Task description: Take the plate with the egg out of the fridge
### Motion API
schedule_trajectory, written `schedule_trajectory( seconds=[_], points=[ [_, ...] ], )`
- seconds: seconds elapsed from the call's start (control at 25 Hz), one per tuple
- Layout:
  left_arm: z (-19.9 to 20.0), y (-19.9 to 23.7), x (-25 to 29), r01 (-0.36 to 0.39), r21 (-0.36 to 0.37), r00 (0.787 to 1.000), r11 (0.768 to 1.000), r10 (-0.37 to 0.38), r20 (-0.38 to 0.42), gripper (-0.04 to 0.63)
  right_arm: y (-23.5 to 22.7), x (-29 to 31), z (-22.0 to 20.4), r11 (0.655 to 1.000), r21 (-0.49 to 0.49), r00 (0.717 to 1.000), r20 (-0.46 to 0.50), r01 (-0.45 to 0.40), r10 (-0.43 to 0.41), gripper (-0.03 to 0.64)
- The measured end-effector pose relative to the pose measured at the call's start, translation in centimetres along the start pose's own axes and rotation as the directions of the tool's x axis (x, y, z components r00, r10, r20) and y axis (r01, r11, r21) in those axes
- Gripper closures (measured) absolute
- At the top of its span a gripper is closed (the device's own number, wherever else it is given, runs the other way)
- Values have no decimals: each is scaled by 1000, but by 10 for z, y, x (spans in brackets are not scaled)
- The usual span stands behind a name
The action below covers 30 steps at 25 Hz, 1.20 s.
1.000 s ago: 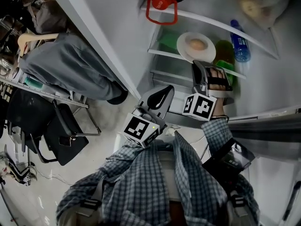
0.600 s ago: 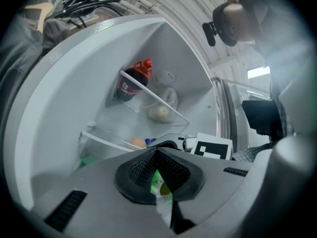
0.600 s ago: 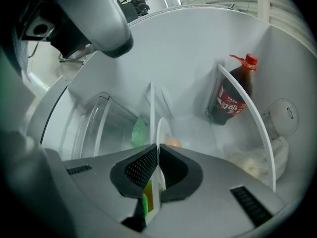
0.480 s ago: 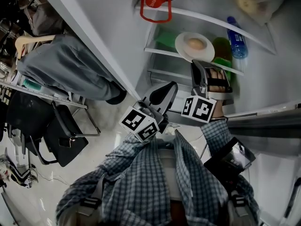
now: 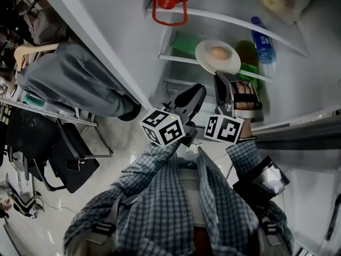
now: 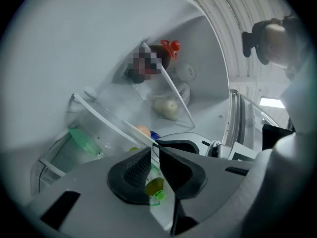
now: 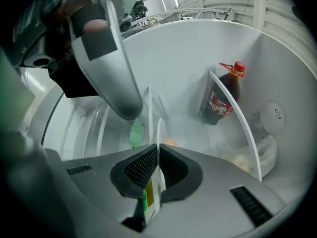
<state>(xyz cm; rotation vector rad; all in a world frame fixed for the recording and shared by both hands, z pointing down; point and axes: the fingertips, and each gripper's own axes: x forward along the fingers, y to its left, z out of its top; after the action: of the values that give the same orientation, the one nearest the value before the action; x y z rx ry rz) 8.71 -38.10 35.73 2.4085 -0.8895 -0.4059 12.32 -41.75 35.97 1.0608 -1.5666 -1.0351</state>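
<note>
Two grippers in view, only one working. The right gripper (image 5: 221,79) is clamped on the near rim of the plate (image 5: 202,55). In the right gripper view the thin white plate (image 7: 159,133) edge runs straight in between the pressed pads, with the egg (image 7: 169,142) just past the tips. The egg (image 5: 217,52) sits mid-plate, ahead of that gripper, and the plate is inside the fridge on the glass shelf (image 5: 178,59). Whether it is lifted off the glass, can't tell. A green bottle (image 5: 246,55) stands just beyond and to the right of the right gripper's tips, close to the plate's far side. Changed over the last second: the left gripper (image 5: 198,89) has come forward and rolled, so it now sits just beside the right one on its left, tips pointing into the fridge below the shelf front. Its jaws have just been opening to a narrow gap, and in the left gripper view nothing is between them (image 6: 154,155), only fridge contents seen through the slot. The right gripper and plate look about where they were. Judgement: grasp is done, pull-out not yet begun. The left gripper may be coming in to support the plate. Risk: a one-sided rim pinch could tip the plate and roll the egg on the way out, or clip the bottle.
</note>
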Motion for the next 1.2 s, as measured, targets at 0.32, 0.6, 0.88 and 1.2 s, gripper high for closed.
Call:
schedule_trajectory(
  seconds=[0.32,0.6,0.88,1.2],
  points=[
    [10,5,25,36,-212,999,976,-30,33,483,3,-10,-2,1000,-15,1000,1,11,-11,598],
    [18,18,37,53,-474,996,879,-15,83,483,6,-17,-1,998,-55,1000,11,18,-18,598],
    [25,28,47,76,-587,992,806,-2,126,483,8,-20,1,996,-91,999,39,24,-21,598],
    [21,34,49,106,-709,988,698,5,153,502,9,-22,-1,993,-110,998,50,32,-27,598]
  ],
)
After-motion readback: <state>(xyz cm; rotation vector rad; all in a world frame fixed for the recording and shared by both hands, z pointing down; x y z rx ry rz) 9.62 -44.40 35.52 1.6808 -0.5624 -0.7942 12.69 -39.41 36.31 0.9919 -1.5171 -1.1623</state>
